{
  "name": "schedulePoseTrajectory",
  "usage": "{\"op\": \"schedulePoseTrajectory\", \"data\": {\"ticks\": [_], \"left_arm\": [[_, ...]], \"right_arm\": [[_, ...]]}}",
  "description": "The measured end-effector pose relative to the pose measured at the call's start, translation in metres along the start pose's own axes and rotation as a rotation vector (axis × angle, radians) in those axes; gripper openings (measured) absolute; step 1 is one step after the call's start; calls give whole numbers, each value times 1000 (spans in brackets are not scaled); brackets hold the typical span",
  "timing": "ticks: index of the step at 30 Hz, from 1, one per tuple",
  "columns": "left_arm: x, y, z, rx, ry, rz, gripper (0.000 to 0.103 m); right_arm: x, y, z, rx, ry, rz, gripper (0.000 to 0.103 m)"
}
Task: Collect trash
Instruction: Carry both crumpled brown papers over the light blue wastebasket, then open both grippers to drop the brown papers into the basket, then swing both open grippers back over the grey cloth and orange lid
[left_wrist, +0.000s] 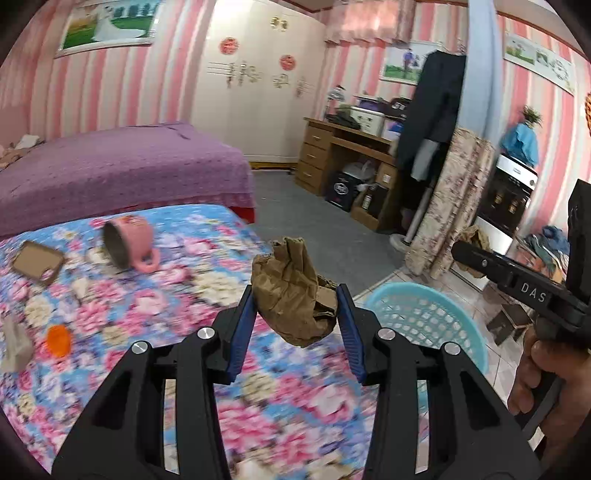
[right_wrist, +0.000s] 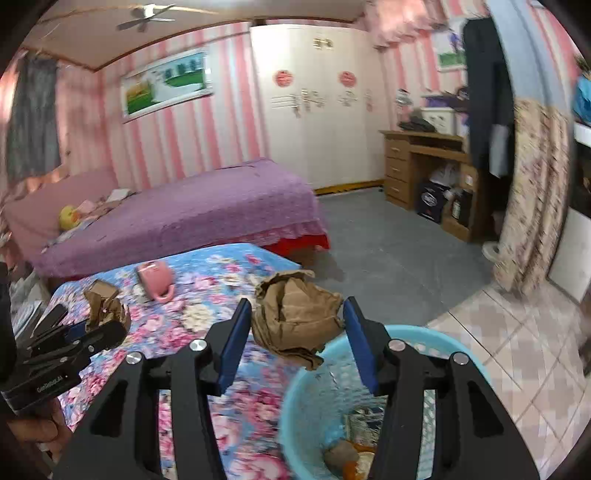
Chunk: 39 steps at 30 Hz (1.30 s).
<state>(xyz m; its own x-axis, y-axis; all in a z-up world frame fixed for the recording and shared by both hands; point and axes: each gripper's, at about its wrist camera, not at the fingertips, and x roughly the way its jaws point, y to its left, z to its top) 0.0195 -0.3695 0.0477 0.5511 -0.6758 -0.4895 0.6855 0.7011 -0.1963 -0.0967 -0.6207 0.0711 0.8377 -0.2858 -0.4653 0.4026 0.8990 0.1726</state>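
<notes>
Room: pink-striped walls, a white wardrobe (left_wrist: 258, 81) and a purple bed (left_wrist: 118, 166) are seen behind the floral bedspread (left_wrist: 177, 295), which serves as the landmark.
Floral bedspread: blue and pink, spread in the foreground of both views.
Basket (right_wrist: 314, 387): light blue, perforated, set just beside the bedspread's right edge; some trash is seen at its bottom.
Left gripper (left_wrist: 297, 306): held above the bedspread's right part; its blue pads are pressed on a crumpled brown paper bag (left_wrist: 291, 291).
Right gripper (right_wrist: 297, 325): held over the bedspread's edge and the basket rim; a second crumpled brown paper wad (right_wrist: 295, 314) is clamped between its pads.
Pink mug (left_wrist: 129, 243): lying on its side on the bedspread's far part.
Cardboard piece (left_wrist: 37, 262): flat on the bedspread, left of the mug.
Orange cap (left_wrist: 59, 339): on the bedspread's left part.
</notes>
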Motion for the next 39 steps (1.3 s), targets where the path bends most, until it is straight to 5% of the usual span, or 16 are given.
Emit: {"op": "schedulePoseTrajectory", "data": {"ticks": [15, 25, 29, 34, 39], "left_arm": [[62, -82, -6, 46, 80, -122, 42], [80, -115, -7, 71, 101, -153, 44], [82, -120, -5, 58, 91, -163, 77], [71, -114, -1, 69, 65, -152, 82], [46, -61, 4, 49, 31, -10, 83]], "right_arm": [[-3, -47, 0, 65, -8, -95, 52], [-16, -64, 0, 124, -63, -176, 70], [-26, -72, 0, 166, -106, -207, 70], [-26, -69, 2, 164, -111, -194, 70], [-17, -48, 2, 124, -105, -123, 70]]}}
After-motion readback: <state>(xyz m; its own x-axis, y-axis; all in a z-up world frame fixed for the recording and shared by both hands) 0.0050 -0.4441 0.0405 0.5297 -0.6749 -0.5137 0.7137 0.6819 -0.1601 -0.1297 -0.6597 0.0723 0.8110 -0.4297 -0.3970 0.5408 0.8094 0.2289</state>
